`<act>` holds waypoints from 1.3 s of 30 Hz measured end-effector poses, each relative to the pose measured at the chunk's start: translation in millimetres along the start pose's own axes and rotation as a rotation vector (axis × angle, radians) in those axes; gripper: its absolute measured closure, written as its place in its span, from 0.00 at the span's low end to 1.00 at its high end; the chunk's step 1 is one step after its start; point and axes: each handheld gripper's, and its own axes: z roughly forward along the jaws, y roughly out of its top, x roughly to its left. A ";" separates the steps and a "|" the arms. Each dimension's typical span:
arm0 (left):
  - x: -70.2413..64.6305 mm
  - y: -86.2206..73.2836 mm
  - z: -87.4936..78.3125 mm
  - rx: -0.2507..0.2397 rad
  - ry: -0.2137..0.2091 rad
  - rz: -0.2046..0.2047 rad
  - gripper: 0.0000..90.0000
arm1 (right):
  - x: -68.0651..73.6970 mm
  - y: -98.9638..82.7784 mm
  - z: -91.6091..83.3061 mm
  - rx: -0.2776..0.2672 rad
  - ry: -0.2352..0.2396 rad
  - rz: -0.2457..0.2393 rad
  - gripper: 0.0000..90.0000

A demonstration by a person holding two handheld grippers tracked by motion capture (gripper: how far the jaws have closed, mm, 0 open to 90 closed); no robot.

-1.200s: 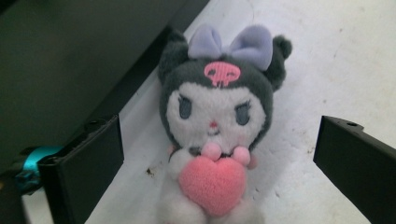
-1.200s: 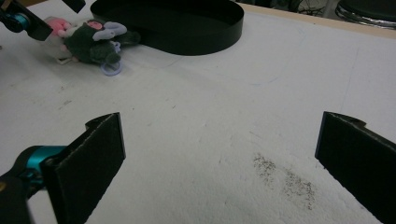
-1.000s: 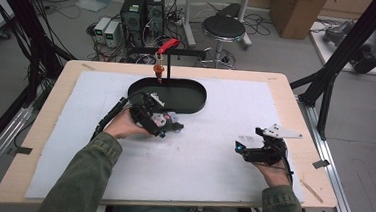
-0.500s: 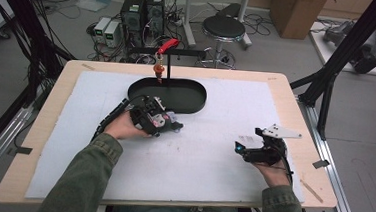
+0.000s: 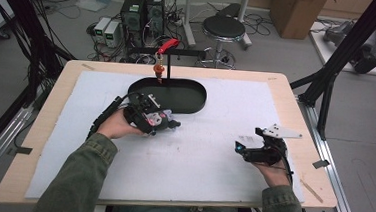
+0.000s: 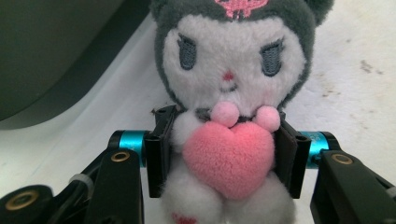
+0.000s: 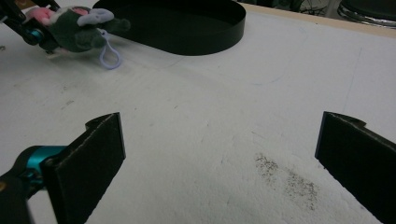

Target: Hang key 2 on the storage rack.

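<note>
the left gripper has just closed on the plush toy's waist, lower left of the black tray, while the right gripper gapes wide, empty.

This is a robotics lab: desktop computers stand on the grey floor among loose cables, black metal frame struts surround the wooden table, and a round stool stands behind it.

Wooden table, white mat, black tray
</note>
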 end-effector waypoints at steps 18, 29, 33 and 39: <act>17.0 -10.9 -51.5 -0.135 0.056 -0.052 0.55 | 0.7 0.5 1.3 0.000 0.004 -0.003 0.01; 33.8 -12.1 -83.2 -0.208 0.116 -0.072 0.55 | 0.5 0.6 1.0 -0.003 0.000 -0.005 0.01; 42.9 -12.8 -93.5 -0.224 0.140 -0.093 0.55 | 1.1 0.6 0.2 0.000 0.002 0.003 0.01; 51.7 -11.5 -107.3 -0.247 0.174 -0.100 0.55 | 0.6 0.7 1.0 -0.005 -0.004 -0.005 0.01</act>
